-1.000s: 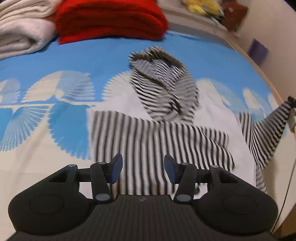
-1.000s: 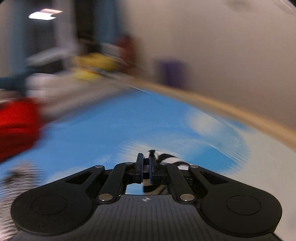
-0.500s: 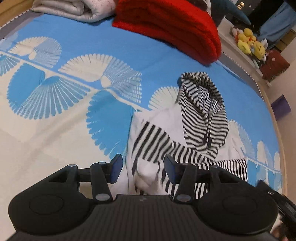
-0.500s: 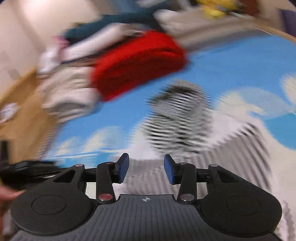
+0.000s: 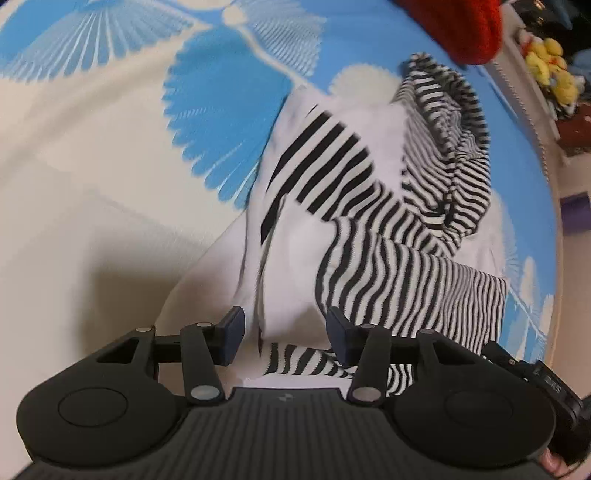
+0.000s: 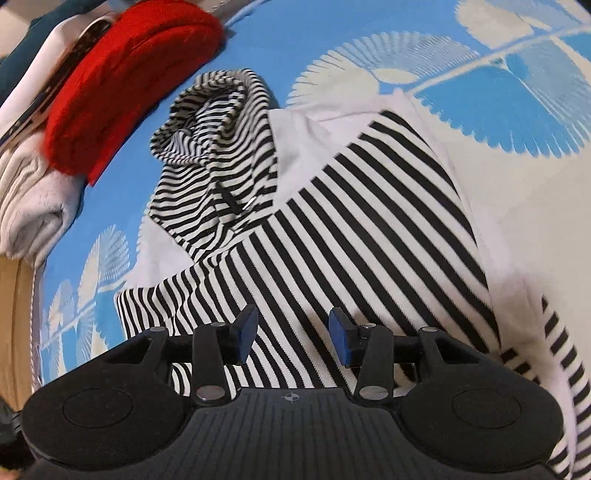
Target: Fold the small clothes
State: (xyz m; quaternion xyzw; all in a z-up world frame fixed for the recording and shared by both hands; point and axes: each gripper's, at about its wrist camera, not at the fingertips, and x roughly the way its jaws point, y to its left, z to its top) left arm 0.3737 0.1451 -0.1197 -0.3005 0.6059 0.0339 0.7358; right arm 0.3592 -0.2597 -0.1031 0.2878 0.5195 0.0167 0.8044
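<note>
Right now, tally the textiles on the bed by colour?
Black-and-white striped: 1, the hoodie
Red: 1, the folded red blanket
Pale grey or cream: 1, the folded pale blanket
Total: 3, not counting the blue patterned bed cover

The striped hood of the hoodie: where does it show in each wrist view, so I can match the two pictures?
Left wrist: the striped hood lies upper right, beyond the open left gripper.
Right wrist: the hood lies upper left of centre, beyond the open right gripper.
Shared landmark: the red folded blanket, just past the hood's tip in both views, at top right on the left wrist and top left on the right wrist.
</note>
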